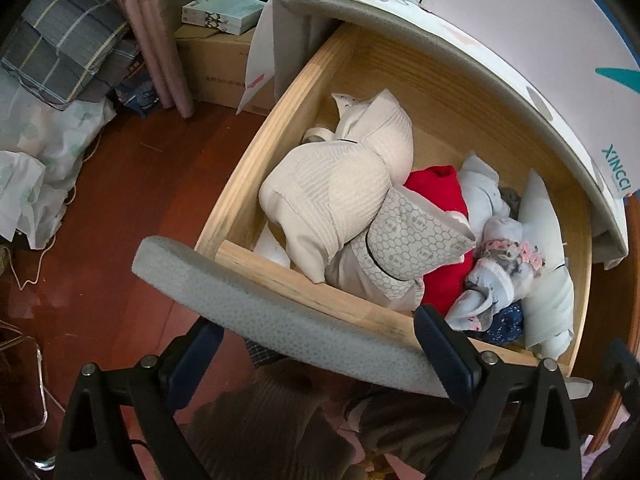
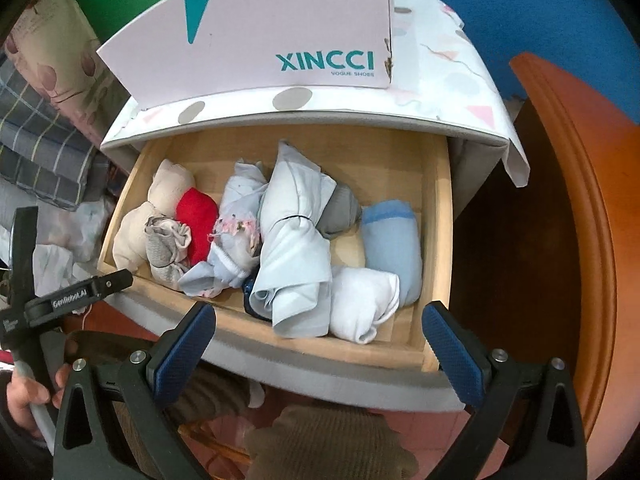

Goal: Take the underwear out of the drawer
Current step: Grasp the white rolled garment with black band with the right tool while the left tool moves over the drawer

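Blue ribbed pads on right claw [image 2: 320, 344], fingers spread wide, nothing between them, hovering over front edge of drawer [image 2: 440, 216]. Left claw [image 1: 320, 344] likewise spread, empty, pads straddling the grey pebbled drawer front [image 1: 280, 320]; a hand [image 2: 28, 396] grips its handle at lower left of right view.

Underwear all inside pale wood drawer, pulled out, loose rolled bundles packed left to right:
- cream ribbed knit piece [image 1: 340, 184], bulky, w/ grey honeycomb-print waistband [image 1: 408, 240], far left
- red soft roll [image 2: 198, 220] touching it
- pale blue piece w/ pink floral lace trim [image 2: 236, 228], crumpled
- long light-blue smooth roll [image 2: 292, 240], cinched mid-length by thin dark band, lying front-to-back
- grey wad [image 2: 340, 208] behind it
- white roll [image 2: 364, 304] and sky-blue roll [image 2: 392, 248] at right, touching each other
- dark navy scrap [image 1: 504, 324] underneath, mostly hidden

Above drawer: cabinet top under dotted/triangle-print cloth [image 2: 440, 92], carrying pinkish cardboard shoebox [image 2: 260, 40] marked XINCCI. Reddish wood floor [image 1: 120, 220] to left; plaid bedding [image 1: 72, 40] piled beyond.
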The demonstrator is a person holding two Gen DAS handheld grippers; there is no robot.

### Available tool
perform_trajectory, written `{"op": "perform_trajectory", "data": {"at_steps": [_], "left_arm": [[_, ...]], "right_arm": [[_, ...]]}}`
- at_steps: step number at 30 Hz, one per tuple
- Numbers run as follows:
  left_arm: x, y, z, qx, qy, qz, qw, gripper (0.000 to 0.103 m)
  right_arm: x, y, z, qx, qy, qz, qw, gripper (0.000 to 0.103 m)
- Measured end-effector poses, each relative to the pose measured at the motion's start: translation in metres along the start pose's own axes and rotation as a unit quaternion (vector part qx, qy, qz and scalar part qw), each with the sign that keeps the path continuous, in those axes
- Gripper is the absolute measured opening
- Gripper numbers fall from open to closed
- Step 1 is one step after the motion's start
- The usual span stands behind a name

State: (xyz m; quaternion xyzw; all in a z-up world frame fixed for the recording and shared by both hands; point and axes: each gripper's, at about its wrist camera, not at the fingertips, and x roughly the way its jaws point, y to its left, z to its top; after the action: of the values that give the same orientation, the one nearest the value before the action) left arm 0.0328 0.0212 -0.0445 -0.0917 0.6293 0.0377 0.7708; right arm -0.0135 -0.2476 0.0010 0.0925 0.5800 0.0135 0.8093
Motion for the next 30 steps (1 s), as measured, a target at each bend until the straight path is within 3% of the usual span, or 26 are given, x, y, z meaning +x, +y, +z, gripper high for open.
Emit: {"op": "perform_trajectory", "data": {"at_steps": [6, 12, 17, 22, 26, 30], "left_arm": [[-0.003, 0.0, -0.008, 0.004, 0.003, 0.01, 0.9999, 0.099], [0.001, 0.012, -0.001, -0.009, -0.003, -0.014, 0.9999, 0.098], [-0.008, 0.02, -0.004, -0.022, -0.022, -0.035, 0.9989, 0.097], [-0.021, 0.02, -0.006, -0.006, -0.039, -0.033, 0.9987, 0.097], [-0.031, 0.022, -0.004, 0.01, -0.045, -0.036, 0.9983, 0.097], [-0.047, 0.02, 0.001, 0.047, -0.078, -0.02, 0.9956, 0.097]], "right_arm": [[0.006, -0.014, 0.015, 0.015, 0.026, 0.003, 1.0, 0.102], [0.017, -0.018, 0.02, 0.024, 0.045, 0.018, 0.999, 0.102], [0.021, -0.016, 0.025, 0.028, 0.05, 0.021, 0.998, 0.082], [0.025, -0.009, 0.03, 0.021, 0.056, 0.026, 0.998, 0.075], [0.035, 0.004, 0.036, 0.006, 0.065, 0.026, 0.998, 0.06], [0.051, 0.017, 0.045, 0.003, 0.077, 0.029, 0.997, 0.057]]}}
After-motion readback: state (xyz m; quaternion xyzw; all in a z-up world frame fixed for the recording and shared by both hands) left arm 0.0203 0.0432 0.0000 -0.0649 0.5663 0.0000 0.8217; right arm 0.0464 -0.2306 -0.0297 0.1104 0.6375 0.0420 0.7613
